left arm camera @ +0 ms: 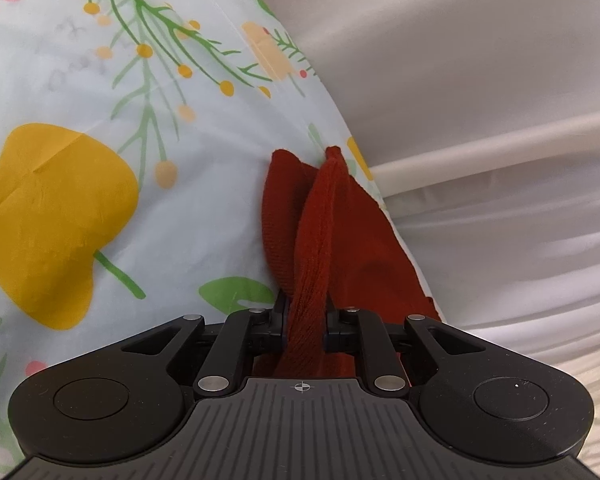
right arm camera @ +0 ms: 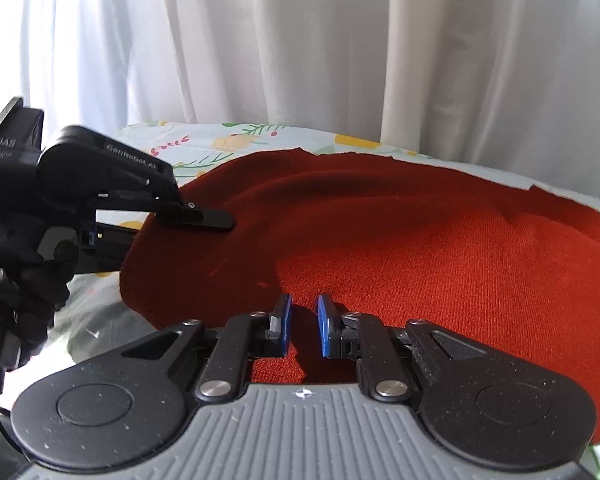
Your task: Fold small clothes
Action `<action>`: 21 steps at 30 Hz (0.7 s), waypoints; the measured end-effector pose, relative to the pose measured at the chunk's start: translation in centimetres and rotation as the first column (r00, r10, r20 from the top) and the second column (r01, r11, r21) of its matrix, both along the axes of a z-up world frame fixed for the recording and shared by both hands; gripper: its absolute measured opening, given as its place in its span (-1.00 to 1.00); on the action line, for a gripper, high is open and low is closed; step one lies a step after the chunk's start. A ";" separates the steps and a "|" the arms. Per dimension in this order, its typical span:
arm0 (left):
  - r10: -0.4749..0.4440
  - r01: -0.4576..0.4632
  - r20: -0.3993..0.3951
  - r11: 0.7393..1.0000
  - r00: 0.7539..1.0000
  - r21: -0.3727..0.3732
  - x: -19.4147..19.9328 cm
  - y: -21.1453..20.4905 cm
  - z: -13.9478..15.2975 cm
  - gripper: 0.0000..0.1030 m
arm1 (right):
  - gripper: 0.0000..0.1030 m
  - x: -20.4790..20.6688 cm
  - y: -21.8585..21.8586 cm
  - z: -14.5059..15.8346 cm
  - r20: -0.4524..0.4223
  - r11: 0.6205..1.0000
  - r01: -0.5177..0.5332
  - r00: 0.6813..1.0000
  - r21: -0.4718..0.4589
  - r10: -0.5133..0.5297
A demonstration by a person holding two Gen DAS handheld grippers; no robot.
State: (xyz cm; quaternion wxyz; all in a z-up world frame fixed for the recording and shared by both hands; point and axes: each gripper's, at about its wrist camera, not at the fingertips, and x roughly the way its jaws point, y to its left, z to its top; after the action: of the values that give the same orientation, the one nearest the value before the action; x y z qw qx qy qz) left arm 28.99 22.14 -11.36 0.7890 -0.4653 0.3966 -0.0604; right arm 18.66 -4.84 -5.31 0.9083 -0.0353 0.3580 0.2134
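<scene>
The left tool (left arm camera: 305, 320) is clamped on a bunched fold of the rust-red knitted garment (left arm camera: 332, 232), which rises between its two black fingers and drapes forward onto the pale blue cloth printed with yellow flowers and green sprigs (left arm camera: 100, 120) that covers the counter. In the left wrist view the garment lies along the cloth's right-hand edge, with white curtain fabric (left arm camera: 480, 60) beyond.

In the right wrist view the same garment (right arm camera: 420, 248) spreads wide across the flowered cloth (right arm camera: 228, 142), wrinkled in soft ridges, its far edge close to the cloth's border. The right tool (right arm camera: 303, 326) hovers low over the near part of the garment with its blue-padded fingers (right arm camera: 284, 324) a small gap apart and nothing between them. The left tool (right arm camera: 204, 220) enters from the left, held by a black-gloved hand (right arm camera: 28, 280), its upper finger lying on the garment's left edge. White curtains (right arm camera: 300, 40) hang behind the counter.
</scene>
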 end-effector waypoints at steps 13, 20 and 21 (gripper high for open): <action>0.001 0.000 -0.018 1.000 1.000 0.024 0.2 -0.5 1.0 -0.70 | -0.74 -0.2 -1.4 0.4 -0.047 0.997 0.012 0.999 0.083 -0.008; -0.015 0.014 0.021 0.999 1.000 0.051 0.4 -1.7 3.7 -0.72 | -0.74 -1.9 -6.7 2.6 -0.020 0.976 0.082 0.997 0.199 -0.080; -0.022 0.020 0.031 0.998 0.999 0.058 0.5 -2.1 4.4 -0.72 | -0.74 -2.1 -7.5 2.8 -0.019 0.973 0.096 0.995 0.211 -0.094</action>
State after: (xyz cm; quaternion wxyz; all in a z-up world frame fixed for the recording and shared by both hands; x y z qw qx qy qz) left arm 29.52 20.03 -6.96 0.8077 -0.4371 0.3904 -0.0649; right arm 16.61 -12.33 -2.48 0.9146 0.0797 0.3384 0.2066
